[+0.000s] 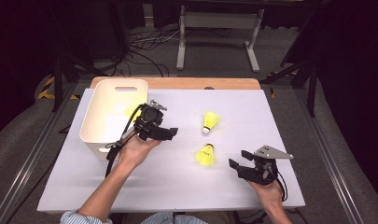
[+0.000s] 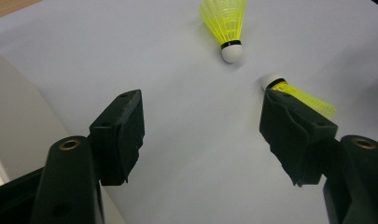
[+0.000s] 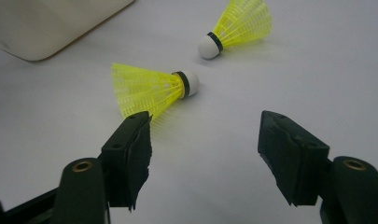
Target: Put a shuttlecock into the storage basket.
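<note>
1. Yellow shuttles are what I'm working around: the near shuttle [image 1: 206, 156] is lying on its side on the white table [image 1: 177, 186], and the far shuttle [image 1: 210, 121] is lying a bit beyond it, closer to the middle. They're near each other but not touching.
2. I'm holding my right claw [image 1: 239, 159] low over the table just to the right of the near shuttle, jaws spread wide with nothing between them. In the right gripper view the near shuttle [image 3: 151, 87] is sitting just ahead of my left jaw, cork tip pointing right, and the far shuttle [image 3: 238, 25] is lying further up with its cork pointing left and down.
3. I'm holding my left claw [image 1: 173, 132] right next to the bin [image 1: 100, 133], jaws pointing toward the shuttles. It's gaping wide too, gripping nothing.
4. In the left gripper view, the far shuttle [image 2: 225, 25] is lying ahead with its cork toward me, and the near shuttle [image 2: 296, 93] is peeking out behind my right jaw, partly hidden.
5. Something yellow is showing inside the bin behind my left claw, but I can't tell what it is.
</note>
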`<state>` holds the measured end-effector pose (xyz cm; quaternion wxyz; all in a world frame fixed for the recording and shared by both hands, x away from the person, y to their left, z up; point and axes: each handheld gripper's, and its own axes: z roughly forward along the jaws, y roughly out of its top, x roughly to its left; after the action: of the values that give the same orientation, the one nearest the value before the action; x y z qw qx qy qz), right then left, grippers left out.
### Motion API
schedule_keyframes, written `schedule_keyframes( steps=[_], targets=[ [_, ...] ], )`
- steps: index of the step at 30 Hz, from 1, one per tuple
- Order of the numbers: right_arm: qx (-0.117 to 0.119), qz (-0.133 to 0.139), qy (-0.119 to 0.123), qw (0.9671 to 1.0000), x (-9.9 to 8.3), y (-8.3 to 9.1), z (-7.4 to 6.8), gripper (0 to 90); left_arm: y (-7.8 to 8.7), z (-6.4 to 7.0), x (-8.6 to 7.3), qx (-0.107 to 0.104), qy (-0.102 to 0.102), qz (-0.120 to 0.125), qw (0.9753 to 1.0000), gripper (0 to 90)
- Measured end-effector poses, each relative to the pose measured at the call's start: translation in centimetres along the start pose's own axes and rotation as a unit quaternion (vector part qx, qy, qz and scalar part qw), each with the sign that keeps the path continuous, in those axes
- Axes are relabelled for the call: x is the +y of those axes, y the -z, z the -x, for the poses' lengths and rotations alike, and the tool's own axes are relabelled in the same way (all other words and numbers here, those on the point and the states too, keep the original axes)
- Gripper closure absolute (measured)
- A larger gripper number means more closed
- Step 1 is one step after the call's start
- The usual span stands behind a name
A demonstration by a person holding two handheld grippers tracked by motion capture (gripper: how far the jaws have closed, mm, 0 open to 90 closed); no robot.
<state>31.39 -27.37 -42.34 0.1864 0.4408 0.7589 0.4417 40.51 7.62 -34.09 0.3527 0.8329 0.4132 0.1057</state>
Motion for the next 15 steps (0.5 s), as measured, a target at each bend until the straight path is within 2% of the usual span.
schedule_keyframes(
  steps=[7,15],
  targets=[
    [0.005,-0.017,0.000,0.9998,0.3,-0.5,-0.4,39.5,0.0,0.4,-0.3,0.002,-0.003,0.001,1.0000,31.7],
    [0.013,-0.031,-0.004,0.9994,0.6,-0.9,-0.6,43.5,-0.6,1.3,-0.7,-0.001,-0.009,-0.009,0.9999,31.6]
  ],
)
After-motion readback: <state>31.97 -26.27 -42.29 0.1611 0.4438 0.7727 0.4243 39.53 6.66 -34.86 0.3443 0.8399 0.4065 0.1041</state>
